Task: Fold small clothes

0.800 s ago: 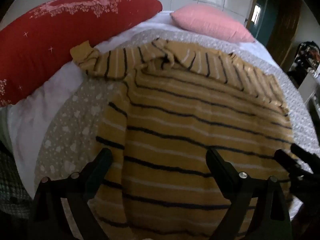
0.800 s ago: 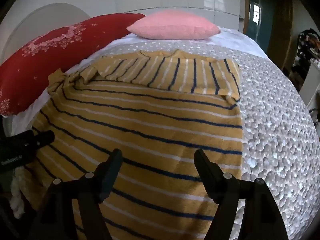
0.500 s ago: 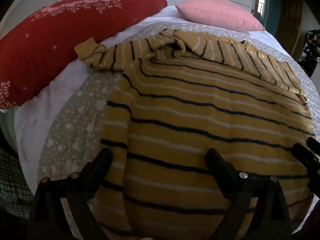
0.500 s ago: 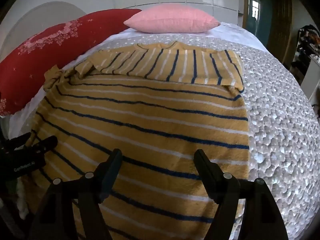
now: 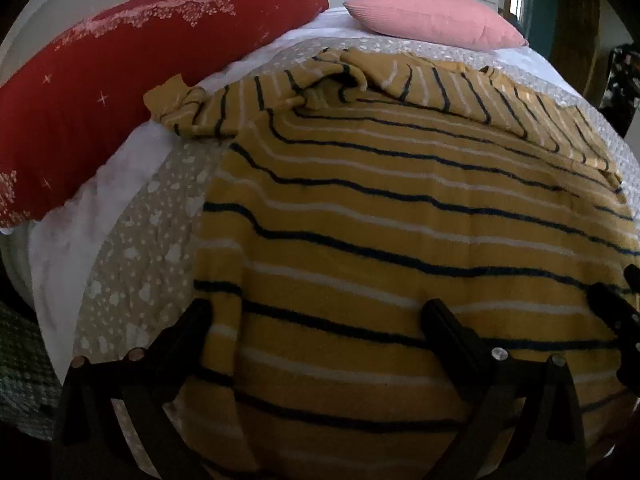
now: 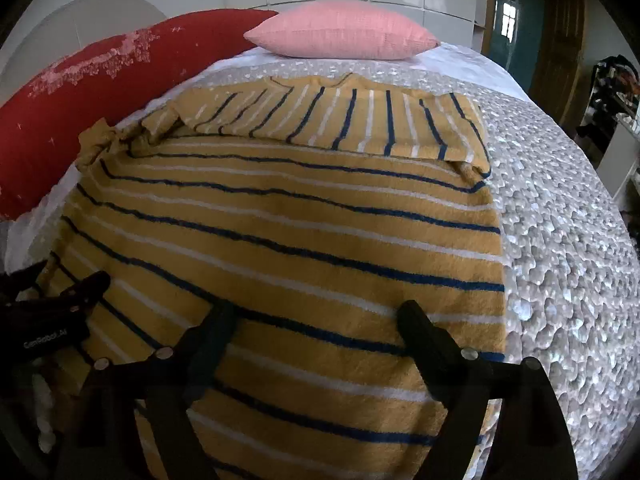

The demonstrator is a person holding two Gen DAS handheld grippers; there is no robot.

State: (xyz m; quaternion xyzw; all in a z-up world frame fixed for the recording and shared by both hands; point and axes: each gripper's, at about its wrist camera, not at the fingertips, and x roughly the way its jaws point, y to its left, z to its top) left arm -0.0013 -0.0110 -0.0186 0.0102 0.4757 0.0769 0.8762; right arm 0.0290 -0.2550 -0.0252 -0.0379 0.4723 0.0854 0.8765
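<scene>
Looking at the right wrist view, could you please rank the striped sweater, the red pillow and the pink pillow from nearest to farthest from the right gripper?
From the right gripper, its jaws open:
1. Striped sweater, directly beneath and ahead, spread on the bed.
2. Red pillow, off to the left, beyond the sweater's left edge.
3. Pink pillow, farthest, at the head of the bed past the folded sleeve.

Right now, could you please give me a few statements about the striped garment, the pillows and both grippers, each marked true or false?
1. The yellow knit sweater with dark and white stripes lies on the bed. True.
2. The left gripper is clamped on the sweater. False: its jaws stand open.
3. The pink pillow rests beside the red patterned pillow. True.
4. The right gripper holds a pillow. False: open, empty.
</scene>
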